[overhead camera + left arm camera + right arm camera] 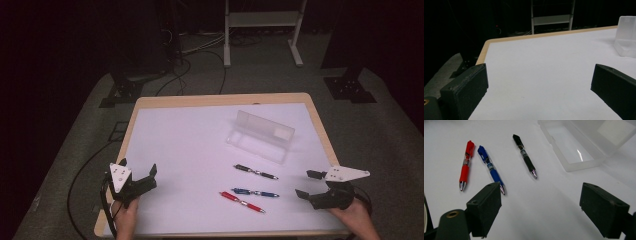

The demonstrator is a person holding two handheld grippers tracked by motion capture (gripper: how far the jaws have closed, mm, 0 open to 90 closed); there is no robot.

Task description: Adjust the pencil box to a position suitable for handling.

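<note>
Three pens lie loose on the counter [150, 150], none of them picked up so far. At the lower left of the high view the left gripper [138, 169] hovers with its jaws spread wide, holding nothing. Right of it, in the lower middle, lie the red pen [242, 202], the blue pen [255, 192] and the black pen [256, 172]. Above them sits the clear case [260, 136], lid up and apparently empty, so I judge all the packing remains. At the lower right the right gripper [308, 184] gapes empty too. The case's frosted walls blur its far side.
</note>
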